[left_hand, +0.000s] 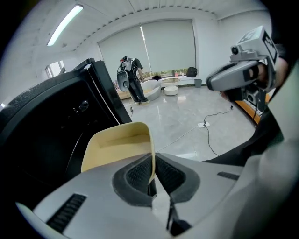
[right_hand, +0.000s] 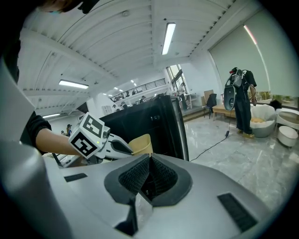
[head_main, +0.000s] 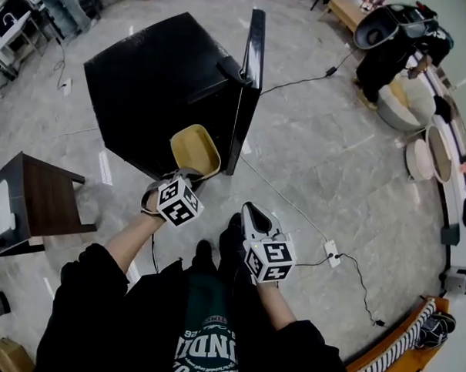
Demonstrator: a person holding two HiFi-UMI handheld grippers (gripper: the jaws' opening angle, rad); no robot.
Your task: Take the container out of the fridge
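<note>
A tan open container [head_main: 196, 150] hangs in front of the black fridge [head_main: 156, 82], whose door [head_main: 254, 63] stands open. My left gripper [head_main: 189, 174] is shut on the container's near wall. In the left gripper view that thin rim [left_hand: 152, 161] runs down between the pads, and the container [left_hand: 117, 145] tilts away over the floor. My right gripper [head_main: 247, 210] hovers to the right, apart from the container. Its jaws are shut with nothing between them [right_hand: 148, 170]. From the right gripper view the left gripper [right_hand: 100, 142] and container [right_hand: 141, 144] show before the fridge [right_hand: 149, 123].
A small brown table [head_main: 41, 200] stands at the left. A power strip with cable [head_main: 332, 253] lies on the marble floor at the right. A dark standing figure [head_main: 393, 50] and round tubs [head_main: 419, 159] are far right. My own legs are below.
</note>
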